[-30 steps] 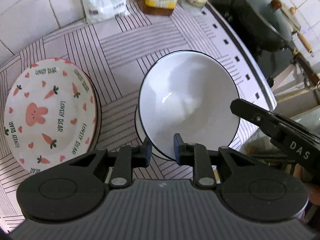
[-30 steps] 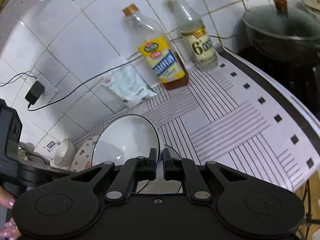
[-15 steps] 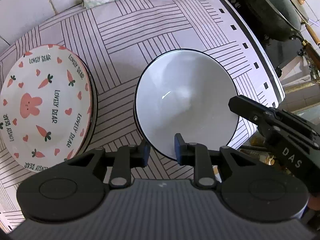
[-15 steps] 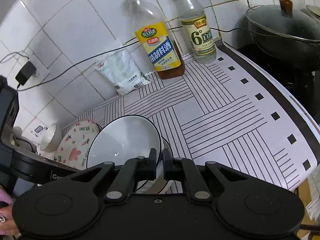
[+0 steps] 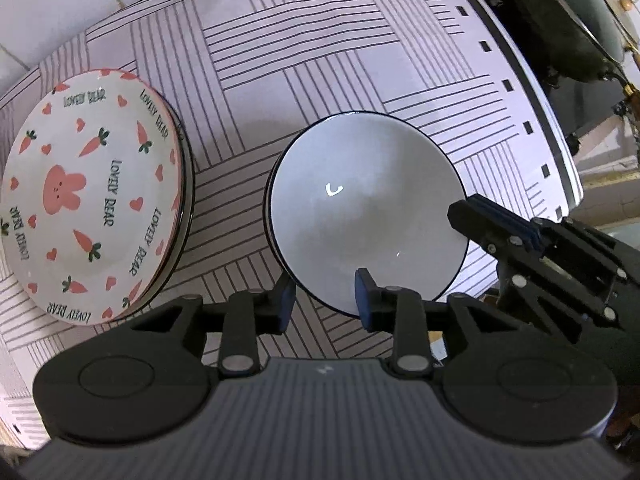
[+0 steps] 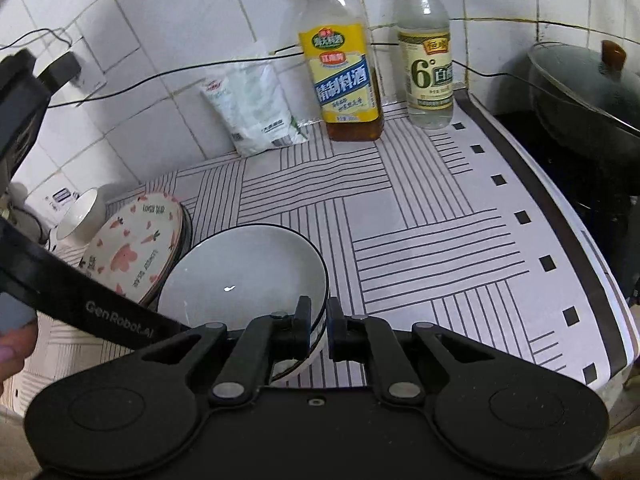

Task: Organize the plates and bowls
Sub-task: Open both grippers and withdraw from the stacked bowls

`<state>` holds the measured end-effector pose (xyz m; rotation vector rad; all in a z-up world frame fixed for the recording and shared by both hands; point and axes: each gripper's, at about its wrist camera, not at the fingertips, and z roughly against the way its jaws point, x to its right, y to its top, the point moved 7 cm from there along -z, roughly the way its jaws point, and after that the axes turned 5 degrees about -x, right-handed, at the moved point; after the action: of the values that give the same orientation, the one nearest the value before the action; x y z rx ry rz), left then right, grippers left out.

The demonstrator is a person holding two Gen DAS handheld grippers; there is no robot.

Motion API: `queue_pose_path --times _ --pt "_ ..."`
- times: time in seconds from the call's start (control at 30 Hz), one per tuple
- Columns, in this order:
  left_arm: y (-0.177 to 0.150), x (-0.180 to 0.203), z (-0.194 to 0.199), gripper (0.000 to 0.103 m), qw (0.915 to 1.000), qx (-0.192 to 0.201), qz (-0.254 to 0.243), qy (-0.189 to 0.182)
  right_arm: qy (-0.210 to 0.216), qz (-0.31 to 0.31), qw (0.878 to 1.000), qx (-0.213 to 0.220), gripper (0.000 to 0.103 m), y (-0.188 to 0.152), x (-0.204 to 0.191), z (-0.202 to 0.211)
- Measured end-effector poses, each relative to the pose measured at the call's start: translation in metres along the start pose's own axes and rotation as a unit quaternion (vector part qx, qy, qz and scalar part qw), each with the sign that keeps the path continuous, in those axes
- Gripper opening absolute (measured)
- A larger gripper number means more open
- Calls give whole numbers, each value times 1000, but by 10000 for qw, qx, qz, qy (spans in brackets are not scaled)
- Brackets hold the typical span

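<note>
Here the white bowl (image 5: 368,208) sat nested on another bowl on the striped tabletop (image 5: 320,60), just beside the carrot plates (image 5: 92,188); left tongs (image 5: 324,294) wide, straddling its near rim; right tongs (image 6: 318,326) narrow, gripping its rim.

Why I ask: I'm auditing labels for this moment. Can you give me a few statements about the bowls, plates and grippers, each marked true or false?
1. The bowl sits nested in a second bowl. True.
2. The left gripper is shut. False: its fingers stand well apart and grip nothing.
3. The rabbit plate tops a stack of plates. True.
4. The bowl holds food. False: it is empty.
5. The bowl's rim lies between the right gripper's fingers. True.
6. The bottles lie on their sides. False: both stand upright by the wall.
</note>
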<state>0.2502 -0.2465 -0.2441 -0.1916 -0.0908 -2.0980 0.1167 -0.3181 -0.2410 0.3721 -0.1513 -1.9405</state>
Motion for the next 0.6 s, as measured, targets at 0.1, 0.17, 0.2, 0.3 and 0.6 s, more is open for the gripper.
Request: queue_pose_path --times 0.1,0.17,0.2,0.3,0.6 --pt "-1 -1 -2 31 9998 24 191 27 177 25 9998 -31 13 2 1 1" --pt "-2 -3 -1 31 9994 44 334 -15 291 83 9995 -74 13 3 2 4" --pt "-3 -3 2 32 9990 53 433 -43 345 104 9993 -90 13 3 2 6" --pt "-8 -3 13 32 9981 191 581 -96 477 318 9983 -133 13 5 -1 16" --pt "-43 2 60 32 9928 640 1006 -139 566 1320 9896 -70 16 -2 -20 53"
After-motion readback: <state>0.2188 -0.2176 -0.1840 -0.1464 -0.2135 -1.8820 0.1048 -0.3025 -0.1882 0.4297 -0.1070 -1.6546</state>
